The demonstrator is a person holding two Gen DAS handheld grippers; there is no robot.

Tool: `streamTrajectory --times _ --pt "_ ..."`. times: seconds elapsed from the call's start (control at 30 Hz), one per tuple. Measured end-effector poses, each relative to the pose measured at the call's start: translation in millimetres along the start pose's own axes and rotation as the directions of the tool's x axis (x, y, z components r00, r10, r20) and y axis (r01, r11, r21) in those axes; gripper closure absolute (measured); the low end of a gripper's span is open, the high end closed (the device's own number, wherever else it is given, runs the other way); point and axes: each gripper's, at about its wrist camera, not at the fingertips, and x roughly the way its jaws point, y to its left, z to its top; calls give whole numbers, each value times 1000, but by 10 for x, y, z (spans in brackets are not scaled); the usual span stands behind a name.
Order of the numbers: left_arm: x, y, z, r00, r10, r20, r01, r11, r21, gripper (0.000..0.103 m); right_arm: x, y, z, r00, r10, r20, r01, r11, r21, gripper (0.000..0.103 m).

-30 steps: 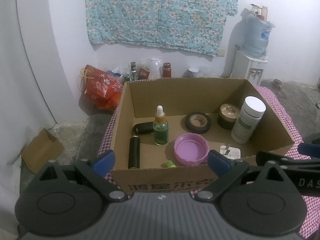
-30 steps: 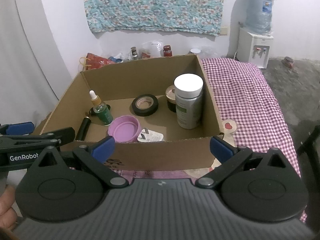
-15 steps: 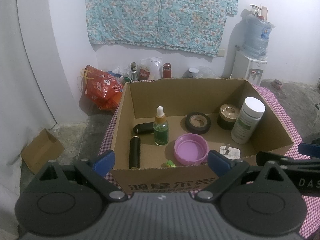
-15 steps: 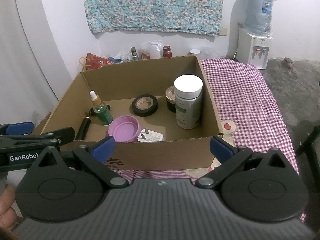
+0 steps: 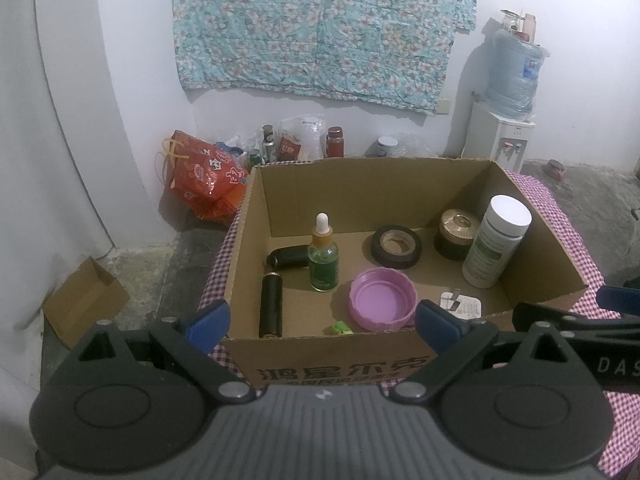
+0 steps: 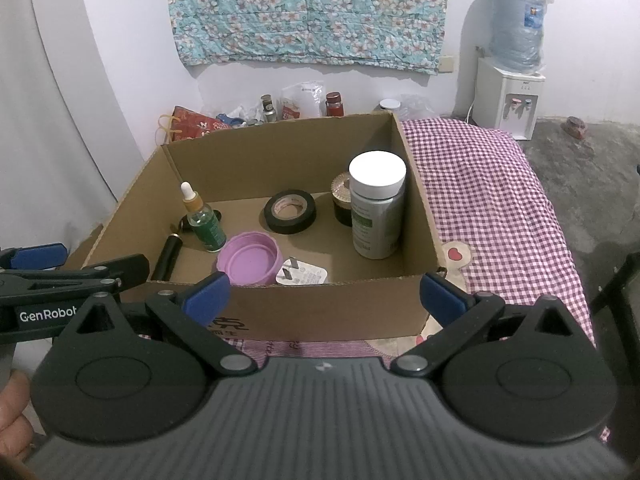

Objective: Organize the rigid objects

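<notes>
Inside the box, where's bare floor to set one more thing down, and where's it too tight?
Bare cardboard box floor lies along the back wall behind the tape roll, and at the front between the white-capped bottle and white plug. The left side is crowded: dropper bottle, black tube and purple lid bunch together.

Black ribbed left gripper [image 5: 322, 316], right gripper [image 6: 324, 294]: blue fingertip pads, silver pivot screws.

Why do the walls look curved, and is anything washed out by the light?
Left wrist view: the fisheye lens bows the wall edge and darkens the frame corners; light is dim and even. Right wrist view: same bowing, and the white cap of the white-capped bottle is blown out to plain white.
</notes>
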Motion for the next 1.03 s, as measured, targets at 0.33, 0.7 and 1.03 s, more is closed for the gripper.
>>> streamTrajectory --times 0.33,0.7,1.03 --pt "1 4 -1 1000 0 1 0 1000 -1 4 -2 6 3 1000 0 1 0 1000 -1 1" --pt "-7 6 1 1000 0 1 0 1000 -1 4 -16 4 4 1000 0 -1 0 1000 0 1" --pt "-19 16 4 1000 -2 -4 2 1000 -4 4 -17 15 2 1000 2 1 -2 1000 -2 1"
